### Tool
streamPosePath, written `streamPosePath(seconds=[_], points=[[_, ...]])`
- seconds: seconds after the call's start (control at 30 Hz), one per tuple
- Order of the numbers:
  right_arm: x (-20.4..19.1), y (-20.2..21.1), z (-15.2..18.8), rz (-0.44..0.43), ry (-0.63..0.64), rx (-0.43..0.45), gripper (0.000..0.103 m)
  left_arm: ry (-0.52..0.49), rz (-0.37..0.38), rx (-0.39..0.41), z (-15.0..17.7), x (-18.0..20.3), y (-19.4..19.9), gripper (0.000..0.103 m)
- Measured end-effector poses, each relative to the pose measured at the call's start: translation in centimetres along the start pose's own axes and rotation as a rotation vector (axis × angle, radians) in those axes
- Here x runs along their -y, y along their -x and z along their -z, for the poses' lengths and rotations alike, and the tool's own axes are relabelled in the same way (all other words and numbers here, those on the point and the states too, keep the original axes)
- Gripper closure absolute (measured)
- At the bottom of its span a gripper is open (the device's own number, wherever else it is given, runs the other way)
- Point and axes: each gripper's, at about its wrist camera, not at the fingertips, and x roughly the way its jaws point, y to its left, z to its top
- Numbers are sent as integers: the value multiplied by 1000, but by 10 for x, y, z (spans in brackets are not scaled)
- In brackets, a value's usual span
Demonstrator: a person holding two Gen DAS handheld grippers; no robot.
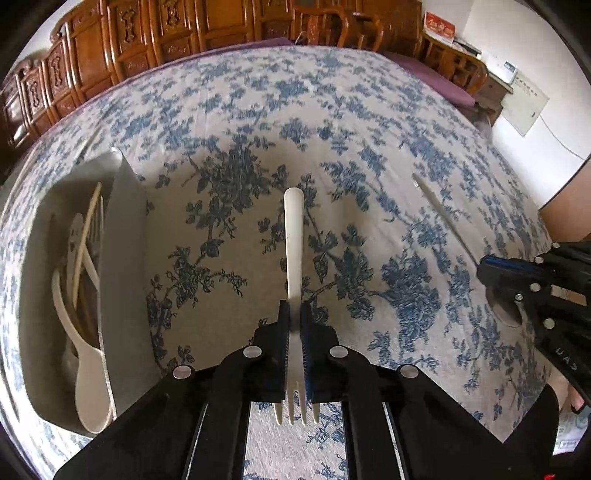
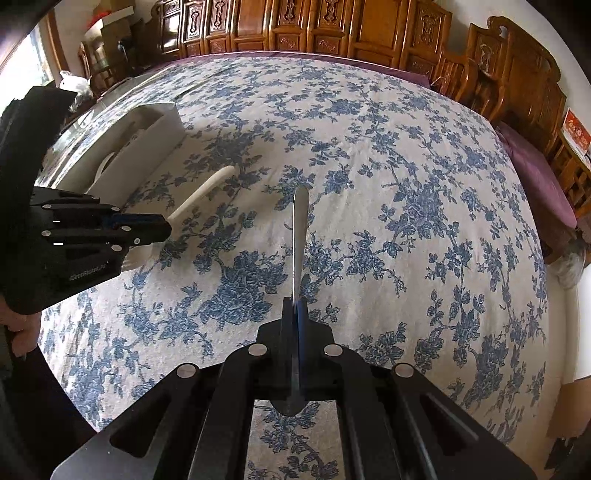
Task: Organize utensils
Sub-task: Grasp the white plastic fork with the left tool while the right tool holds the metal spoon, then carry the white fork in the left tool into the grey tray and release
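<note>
Closest to my left camera is the fork [image 1: 294, 295], cream plastic, with its tines pointing back toward the lens and its handle running straight out ahead. I see the left gripper [image 1: 294, 325] with its jaws clamped on the fork's neck, holding it clear above the bed [image 1: 258, 122], which is covered in a white spread with blue flowers.

From the right camera, the right gripper [image 2: 295, 314] has its jaws together on a thin metal utensil, a spoon [image 2: 298, 236] as far as I can tell: a rounded bowl shows below the jaws, seen edge-on, and the handle points away. It too is held above the spread.

Off to the left stands the white organizer box [image 1: 125, 229], resting on the bed. Inside it I make out a pale spoon-shaped utensil [image 1: 86, 384], a pair of chopsticks [image 1: 85, 236] leaning across, and other pieces too crowded to name. The box's near wall rises between the fork and the utensils in the box. In the right camera the same box sits beyond the left gripper, partly hidden by it.

Both grippers are near each other, side by side, not touching. Between them and ahead, the spread is bare cloth.

Behind the bed runs a carved wooden cabinet wall [image 2: 332, 29]. A purple sheet [image 2: 535, 173] shows at the far right edge.
</note>
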Motion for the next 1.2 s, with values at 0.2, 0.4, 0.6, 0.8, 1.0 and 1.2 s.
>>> streamPosePath(seconds=[0.2,0.4,0.6,0.8,1.0,1.2], points=[[-4,10,-4,1,3,18,100,0,15,46,-5,-1,23,98],[-12,23,-11,-1,11,41,100,0,16,91,-10,-9,49,98],[-26,33,-21,-5,27,64,100,7,0,125,-10,-26,71,98],[-44,37,-31,-17,44,76,100,29,-23,142,-6,-54,86,98],[-67,36,-44,-37,68,88,100,49,-49,135,1,-86,91,98],[-90,35,-59,-62,86,98,100,70,-71,110,7,-117,85,98]])
